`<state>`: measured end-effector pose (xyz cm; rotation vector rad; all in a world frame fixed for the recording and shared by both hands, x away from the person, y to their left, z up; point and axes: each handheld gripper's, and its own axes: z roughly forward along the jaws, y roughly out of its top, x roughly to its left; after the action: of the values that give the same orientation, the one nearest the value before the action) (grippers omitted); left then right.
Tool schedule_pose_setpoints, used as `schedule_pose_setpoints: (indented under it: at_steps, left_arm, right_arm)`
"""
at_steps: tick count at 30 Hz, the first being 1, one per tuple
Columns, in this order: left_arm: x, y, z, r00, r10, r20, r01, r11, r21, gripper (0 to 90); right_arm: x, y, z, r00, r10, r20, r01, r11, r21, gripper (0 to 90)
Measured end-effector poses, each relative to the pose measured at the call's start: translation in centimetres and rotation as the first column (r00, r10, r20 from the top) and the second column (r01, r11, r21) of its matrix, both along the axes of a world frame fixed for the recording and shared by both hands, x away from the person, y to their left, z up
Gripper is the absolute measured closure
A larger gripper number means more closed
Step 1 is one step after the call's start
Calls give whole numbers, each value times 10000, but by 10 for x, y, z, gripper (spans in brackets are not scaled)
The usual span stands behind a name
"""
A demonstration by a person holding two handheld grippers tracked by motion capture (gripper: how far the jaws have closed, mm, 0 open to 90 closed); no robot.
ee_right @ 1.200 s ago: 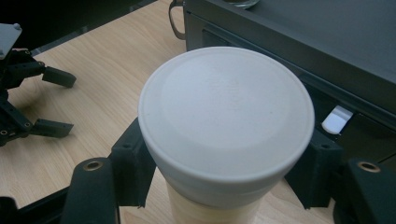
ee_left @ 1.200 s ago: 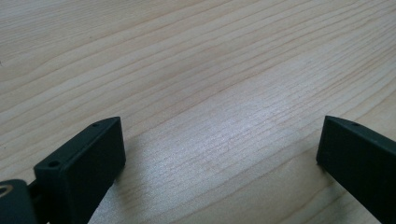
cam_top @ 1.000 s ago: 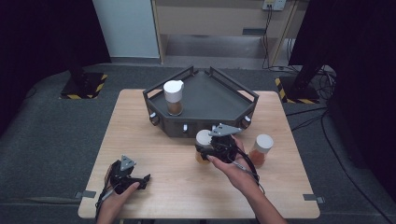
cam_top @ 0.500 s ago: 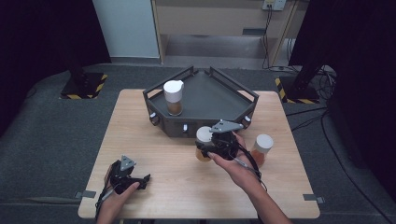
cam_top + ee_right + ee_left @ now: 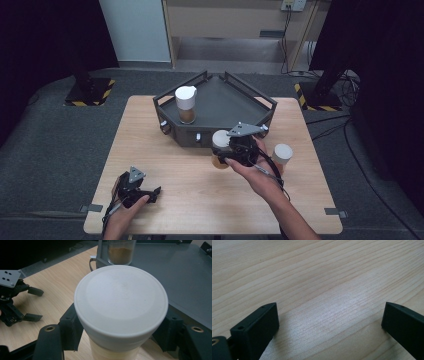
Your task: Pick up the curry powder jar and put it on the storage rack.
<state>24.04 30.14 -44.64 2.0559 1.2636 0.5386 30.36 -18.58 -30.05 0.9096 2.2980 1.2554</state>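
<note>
The right gripper (image 5: 226,152) is clamped on a white-lidded jar (image 5: 220,149) — its jaws press both sides just under the lid, as the right gripper view shows. The jar is just off the front edge of the dark tray (image 5: 225,97), over the middle of the desk (image 5: 190,200). A second jar (image 5: 186,104) stands in the tray's left part; a third (image 5: 282,156) stands near the desk's right edge. The left gripper (image 5: 150,192) rests near the desk's front left corner — jaws wide apart, nothing between them.
</note>
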Motion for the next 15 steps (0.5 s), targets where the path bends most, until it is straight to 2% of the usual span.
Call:
schedule_pose_setpoints:
  at_steps: [15]
  left_arm:
    - [0, 0, 0, 10000, 0, 0, 0, 10000, 1, 0]
  right_arm:
    - [3, 1, 17, 9999, 36, 166, -34, 9999, -114, 341]
